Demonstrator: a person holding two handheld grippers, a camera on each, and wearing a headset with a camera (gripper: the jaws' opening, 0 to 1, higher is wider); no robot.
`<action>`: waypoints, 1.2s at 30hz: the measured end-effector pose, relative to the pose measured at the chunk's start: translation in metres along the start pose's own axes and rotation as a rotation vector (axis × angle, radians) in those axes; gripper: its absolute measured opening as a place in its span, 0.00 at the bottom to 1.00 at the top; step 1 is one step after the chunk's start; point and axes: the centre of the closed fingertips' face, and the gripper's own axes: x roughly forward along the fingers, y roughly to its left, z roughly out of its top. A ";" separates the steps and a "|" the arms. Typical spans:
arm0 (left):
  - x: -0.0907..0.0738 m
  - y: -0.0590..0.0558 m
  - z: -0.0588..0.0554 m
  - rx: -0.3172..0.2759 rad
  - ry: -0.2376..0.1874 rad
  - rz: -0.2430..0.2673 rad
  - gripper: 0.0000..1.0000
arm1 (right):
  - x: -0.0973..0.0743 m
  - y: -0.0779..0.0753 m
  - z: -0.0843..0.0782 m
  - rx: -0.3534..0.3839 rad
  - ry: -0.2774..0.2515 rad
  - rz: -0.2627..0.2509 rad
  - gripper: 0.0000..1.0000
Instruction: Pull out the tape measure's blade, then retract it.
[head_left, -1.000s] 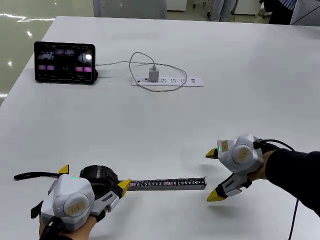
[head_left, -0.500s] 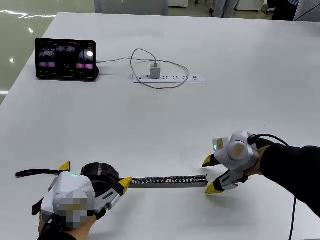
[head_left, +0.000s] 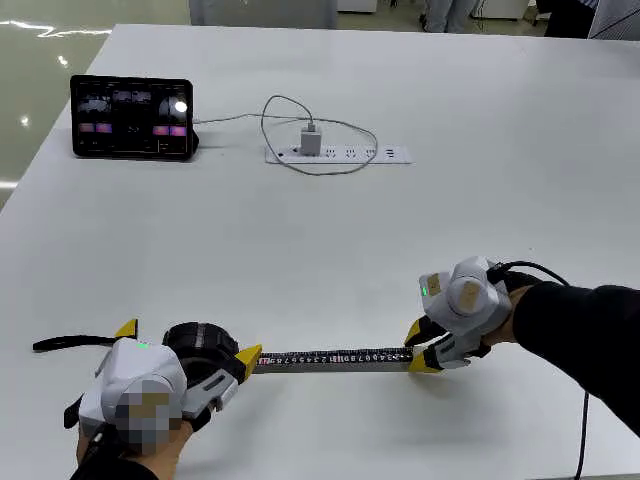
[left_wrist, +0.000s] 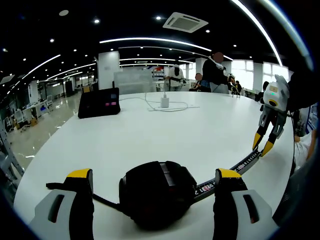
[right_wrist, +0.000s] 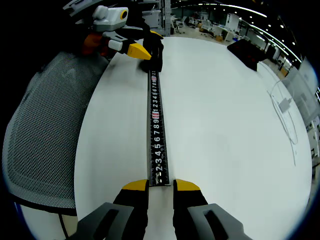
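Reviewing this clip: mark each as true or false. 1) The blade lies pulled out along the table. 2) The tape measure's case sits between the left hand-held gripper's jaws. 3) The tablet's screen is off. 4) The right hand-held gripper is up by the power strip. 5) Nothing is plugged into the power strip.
1) True: the blade lies flat on the table.
2) True: the case sits between the left hand-held gripper's jaws.
3) False: the tablet is lit.
4) False: the right hand-held gripper is at the blade's free end, well away from the power strip.
5) False: a white charger is plugged in.
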 end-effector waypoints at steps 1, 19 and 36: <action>0.000 -0.001 0.002 -0.017 -0.008 -0.003 0.99 | 0.000 0.000 0.000 -0.004 0.002 0.000 0.15; -0.002 0.005 0.003 -0.021 -0.005 0.028 0.90 | 0.005 0.002 0.002 -0.004 0.018 -0.024 0.11; 0.002 -0.003 -0.016 -0.061 0.104 0.009 0.61 | 0.006 0.001 0.002 0.026 0.064 -0.024 0.11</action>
